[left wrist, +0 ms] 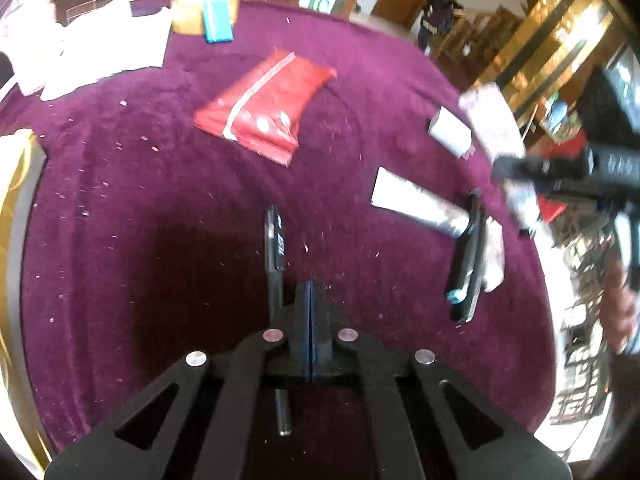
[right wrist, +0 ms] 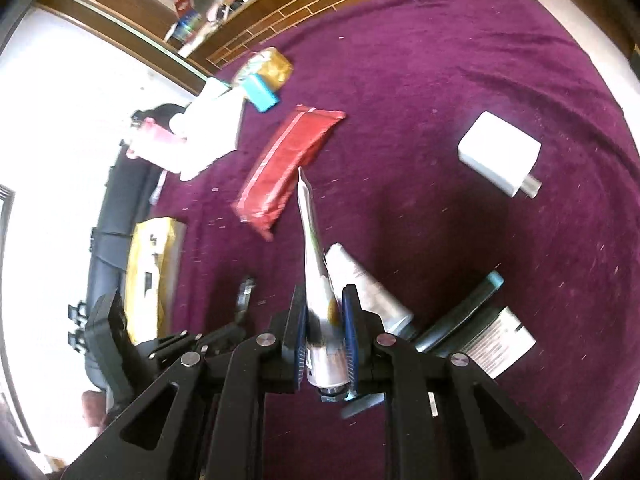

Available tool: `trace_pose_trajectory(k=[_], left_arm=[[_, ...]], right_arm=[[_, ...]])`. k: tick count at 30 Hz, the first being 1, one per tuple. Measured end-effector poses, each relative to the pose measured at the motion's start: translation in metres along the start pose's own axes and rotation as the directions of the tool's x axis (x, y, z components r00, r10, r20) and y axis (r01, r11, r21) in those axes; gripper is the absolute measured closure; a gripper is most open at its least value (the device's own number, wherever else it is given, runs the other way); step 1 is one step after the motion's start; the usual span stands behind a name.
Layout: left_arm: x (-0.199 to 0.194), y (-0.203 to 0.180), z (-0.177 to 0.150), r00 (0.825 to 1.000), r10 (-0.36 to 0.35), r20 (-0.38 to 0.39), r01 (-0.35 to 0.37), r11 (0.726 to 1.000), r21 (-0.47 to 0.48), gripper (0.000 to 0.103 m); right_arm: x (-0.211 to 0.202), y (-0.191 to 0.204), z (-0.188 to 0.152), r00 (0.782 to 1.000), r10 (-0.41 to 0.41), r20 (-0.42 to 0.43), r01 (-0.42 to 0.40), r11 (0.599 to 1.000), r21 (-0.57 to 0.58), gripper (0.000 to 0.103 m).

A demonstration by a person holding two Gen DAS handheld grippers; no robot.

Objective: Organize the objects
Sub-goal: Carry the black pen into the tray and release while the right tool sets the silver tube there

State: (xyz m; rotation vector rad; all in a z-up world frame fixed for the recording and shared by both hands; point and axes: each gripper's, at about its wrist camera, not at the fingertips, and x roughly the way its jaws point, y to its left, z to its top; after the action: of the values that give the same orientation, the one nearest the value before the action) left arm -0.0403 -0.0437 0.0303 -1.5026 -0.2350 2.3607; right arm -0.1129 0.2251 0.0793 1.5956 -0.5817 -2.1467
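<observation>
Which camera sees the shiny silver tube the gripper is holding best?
The right wrist view: the silver tube sits close up between the right gripper fingers, crimped end pointing away. The left wrist view shows it only as a blur at its right edge.

Lighting: I read strong daylight, blown out to white at the right wrist view's left side. Shadow: dark patch on the purple cloth [left wrist: 120, 200] beneath my left gripper [left wrist: 310, 312]. Blur: smeared right edge. Distortion: heavy fisheye bending at borders.
</observation>
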Motion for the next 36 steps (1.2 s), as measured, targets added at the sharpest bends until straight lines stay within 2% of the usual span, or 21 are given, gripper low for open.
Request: trace_pose_trajectory(k=[3,9,12,13,15,18,19,20,21,22,23,25,28,30,32,34,35,36], left_arm=[[-0.015,0.006,0.001,0.999,-0.016,0.037,0.017,1.000,-0.015,0.103],[0.001,0.001,0.008,0.999,0.031,-0.016,-0.031,0.999,0.015,0.103],[0.025,-0.005,0.017,0.995,0.093,-0.039,-0.090,0.994,0.062,0.100],[0.026,-0.010,0.020,0.993,0.119,0.008,-0.119,0.989,0.092,0.095],[0.037,-0.017,0.022,0.983,0.182,-0.010,-0.179,0.972,0.149,0.092],[0.044,-0.029,0.018,0.977,0.213,0.010,-0.210,0.953,0.220,0.091],[0.043,-0.028,0.019,0.981,0.193,0.000,-0.189,0.957,0.218,0.091],[0.041,-0.022,0.021,0.991,0.129,-0.023,-0.123,0.975,0.186,0.091],[0.038,-0.008,0.025,0.998,-0.016,-0.066,0.022,0.996,0.091,0.086],[0.037,0.001,0.026,0.994,-0.071,-0.081,0.074,0.997,0.035,0.080],[0.035,0.010,0.027,0.993,-0.089,-0.078,0.089,0.996,-0.005,0.076],[0.028,0.015,0.026,0.992,-0.117,-0.047,0.116,0.993,-0.018,0.062],[0.020,0.011,0.026,0.990,-0.141,-0.025,0.141,0.990,-0.002,0.057],[0.022,-0.003,0.025,0.993,-0.114,-0.030,0.116,0.992,0.058,0.057],[0.033,-0.022,0.027,0.999,-0.019,-0.042,0.025,0.985,0.169,0.057],[0.047,-0.036,0.026,0.994,0.094,-0.051,-0.078,0.963,0.257,0.058],[0.049,-0.040,0.024,0.992,0.118,-0.035,-0.104,0.954,0.280,0.058],[0.050,-0.043,0.024,0.990,0.139,-0.023,-0.126,0.948,0.293,0.062]], right_arm=[[0.003,0.010,-0.008,0.999,0.042,-0.011,-0.042,0.999,0.010,0.088],[0.020,0.029,-0.019,0.999,0.041,-0.022,-0.041,0.999,0.016,0.088],[0.022,0.033,-0.025,0.999,0.046,-0.017,-0.046,0.998,0.033,0.088],[0.022,0.033,-0.027,0.999,0.048,-0.016,-0.048,0.998,0.038,0.088],[0.022,0.034,-0.031,0.999,0.042,-0.013,-0.041,0.998,0.048,0.088],[0.020,0.031,-0.038,1.000,0.030,-0.008,-0.029,0.997,0.070,0.088],[0.017,0.030,-0.041,1.000,0.028,-0.006,-0.027,0.997,0.077,0.088],[0.016,0.028,-0.042,1.000,0.026,-0.003,-0.025,0.996,0.083,0.088],[0.014,0.027,-0.044,1.000,0.025,0.003,-0.025,0.996,0.091,0.088],[0.011,0.026,-0.046,1.000,0.025,0.009,-0.026,0.995,0.097,0.088],[0.009,0.025,-0.047,1.000,0.026,0.014,-0.027,0.994,0.102,0.088],[0.004,0.023,-0.049,0.999,0.026,0.028,-0.029,0.993,0.112,0.088],[-0.001,0.021,-0.052,0.998,0.038,0.047,-0.044,0.992,0.122,0.088],[-0.003,0.019,-0.053,0.997,0.044,0.055,-0.051,0.990,0.130,0.088],[-0.003,0.017,-0.056,0.997,0.051,0.060,-0.060,0.988,0.141,0.088],[-0.005,0.015,-0.057,0.996,0.053,0.065,-0.062,0.987,0.150,0.088],[-0.006,0.014,-0.058,0.996,0.055,0.069,-0.065,0.986,0.155,0.088],[-0.007,0.013,-0.059,0.996,0.056,0.072,-0.067,0.985,0.158,0.088]])
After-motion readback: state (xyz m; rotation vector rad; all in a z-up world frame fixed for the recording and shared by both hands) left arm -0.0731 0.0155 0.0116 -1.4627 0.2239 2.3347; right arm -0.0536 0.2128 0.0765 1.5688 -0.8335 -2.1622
